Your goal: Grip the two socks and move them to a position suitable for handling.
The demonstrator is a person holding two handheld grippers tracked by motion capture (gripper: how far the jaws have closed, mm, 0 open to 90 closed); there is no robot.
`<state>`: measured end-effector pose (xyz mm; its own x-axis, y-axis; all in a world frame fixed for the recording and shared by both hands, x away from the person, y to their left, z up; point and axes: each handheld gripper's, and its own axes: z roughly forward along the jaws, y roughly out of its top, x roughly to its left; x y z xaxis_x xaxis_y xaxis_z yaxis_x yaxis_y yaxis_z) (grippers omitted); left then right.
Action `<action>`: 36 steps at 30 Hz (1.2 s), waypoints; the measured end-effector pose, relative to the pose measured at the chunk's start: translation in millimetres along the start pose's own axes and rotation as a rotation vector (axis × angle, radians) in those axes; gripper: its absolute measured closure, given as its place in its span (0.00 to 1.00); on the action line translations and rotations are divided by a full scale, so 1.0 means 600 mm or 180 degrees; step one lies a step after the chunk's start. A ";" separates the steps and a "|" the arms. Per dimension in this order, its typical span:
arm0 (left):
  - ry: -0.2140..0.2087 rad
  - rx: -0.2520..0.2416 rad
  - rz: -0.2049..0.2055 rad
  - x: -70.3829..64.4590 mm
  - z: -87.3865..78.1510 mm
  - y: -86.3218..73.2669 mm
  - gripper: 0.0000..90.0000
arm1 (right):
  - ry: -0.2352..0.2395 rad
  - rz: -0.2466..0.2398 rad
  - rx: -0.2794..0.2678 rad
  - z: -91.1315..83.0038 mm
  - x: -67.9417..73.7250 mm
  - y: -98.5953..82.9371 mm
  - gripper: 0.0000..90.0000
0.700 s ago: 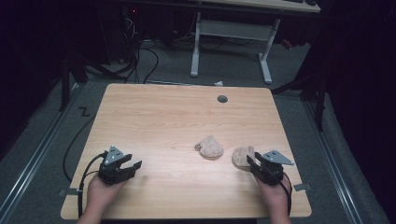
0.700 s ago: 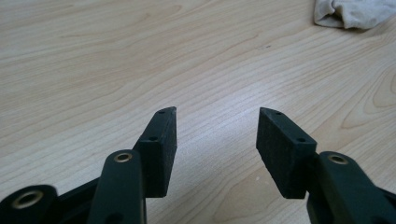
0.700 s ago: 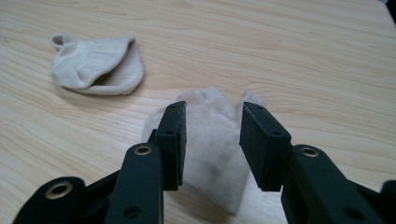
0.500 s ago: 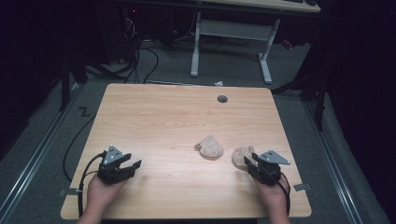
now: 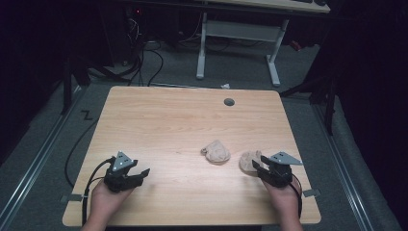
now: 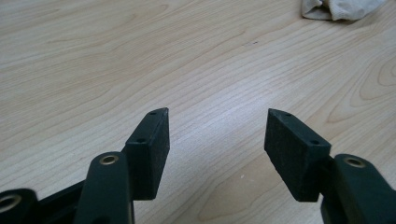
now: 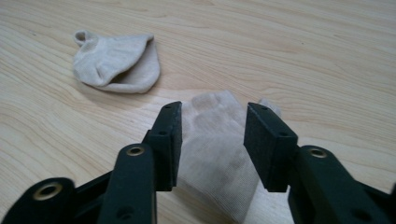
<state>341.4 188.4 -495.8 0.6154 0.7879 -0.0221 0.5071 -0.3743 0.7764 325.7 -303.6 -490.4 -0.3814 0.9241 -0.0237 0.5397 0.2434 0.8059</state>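
Currently we have the right gripper (image 7: 212,140) spread over the near sock (image 7: 219,140), jaws straddling it, not yet pinching. Likely grasp step; next we lower and close. Second sock (image 5: 215,152) lies just beside. Left gripper (image 6: 217,140) spread, empty, over bare table (image 5: 168,120).

We see the right gripper (image 5: 258,166) has crept a little toward the left and forward since the earlier pictures, so its parted jaws now stand over the near sock (image 5: 249,161), one on each side of it in the right gripper view (image 7: 212,140); the sock lies more hidden beneath it.
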 end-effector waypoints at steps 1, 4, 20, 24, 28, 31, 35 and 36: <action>0.0000 0.0000 0.0000 0.000 0.000 0.000 0.46 | 0.0000 0.0000 0.0000 0.000 0.000 0.000 0.61; -0.0008 -0.0011 -0.0014 0.004 0.001 -0.001 0.46 | -0.0095 -0.0094 -0.0029 0.006 0.005 0.001 0.53; -0.0087 -0.0010 -0.0046 0.001 0.003 -0.008 0.43 | -0.0148 -0.0090 0.0064 0.015 -0.009 0.003 0.99; -0.0142 0.0001 -0.0049 0.000 0.008 -0.007 0.42 | -0.0110 -0.0087 0.0122 0.023 -0.012 0.005 1.00; -0.0157 -0.0027 -0.0091 -0.002 0.005 -0.005 0.41 | -0.0111 -0.0034 0.0114 0.023 -0.017 0.006 1.00; -0.0053 -0.0059 -0.0025 -0.007 -0.001 -0.003 0.39 | -0.0110 -0.0032 0.0106 0.019 -0.015 0.006 1.00; -0.0035 -0.0128 -0.0067 -0.006 -0.007 -0.004 0.39 | -0.0090 -0.0001 0.0113 0.017 -0.015 0.006 1.00; -0.0023 -0.0124 -0.0054 -0.006 -0.007 -0.004 0.39 | -0.0081 0.0001 0.0121 0.017 -0.015 0.006 1.00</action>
<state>335.4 188.6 -494.9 0.6115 0.7903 -0.0399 0.4937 -0.3416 0.7997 338.5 -308.2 -493.5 -0.3622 0.9313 -0.0389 0.5681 0.2537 0.7829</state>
